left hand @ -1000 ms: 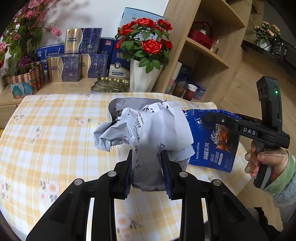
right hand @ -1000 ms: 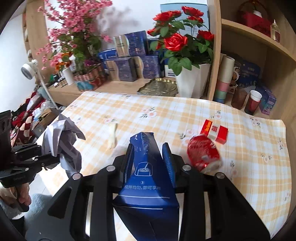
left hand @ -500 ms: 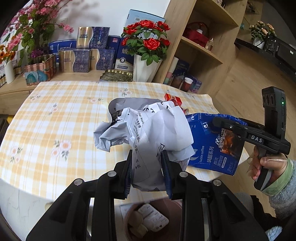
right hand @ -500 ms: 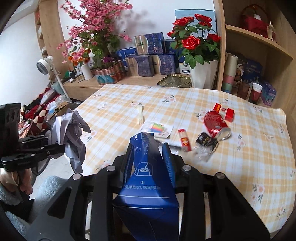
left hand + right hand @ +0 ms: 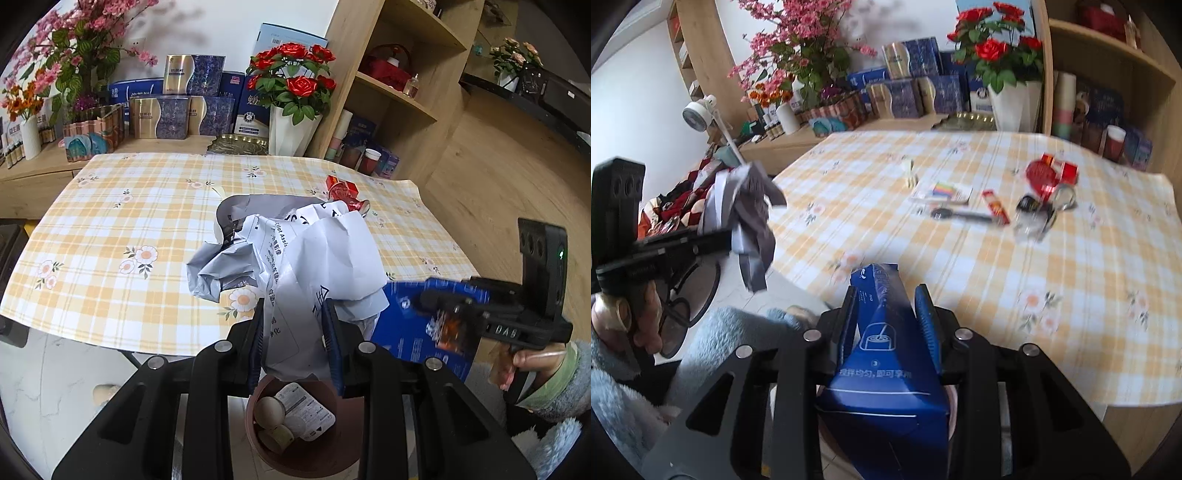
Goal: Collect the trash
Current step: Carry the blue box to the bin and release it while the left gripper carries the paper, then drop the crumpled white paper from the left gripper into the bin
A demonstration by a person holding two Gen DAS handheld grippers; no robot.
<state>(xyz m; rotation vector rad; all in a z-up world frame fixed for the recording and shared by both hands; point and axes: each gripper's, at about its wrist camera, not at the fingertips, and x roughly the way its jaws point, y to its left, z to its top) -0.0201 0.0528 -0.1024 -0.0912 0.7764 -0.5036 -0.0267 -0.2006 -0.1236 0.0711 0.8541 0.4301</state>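
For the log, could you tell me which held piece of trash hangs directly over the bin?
The crumpled grey mailer in the left claw; the bin sits below it.

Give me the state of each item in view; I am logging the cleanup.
left gripper: shut on crumpled grey mailer bag, above bin.
right gripper: shut on blue coffee pouch.
trash bin: open, holding trash.
red wrapper: crumpled, on table.
clear plastic wrapper: crumpled, on table.

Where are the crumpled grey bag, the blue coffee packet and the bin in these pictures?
crumpled grey bag (image 5: 314, 258), left wrist view, on its white creased upper fold.
blue coffee packet (image 5: 886, 369), right wrist view, on the printed face between the fingers.
bin (image 5: 332, 454), left wrist view, on its brown inner wall.
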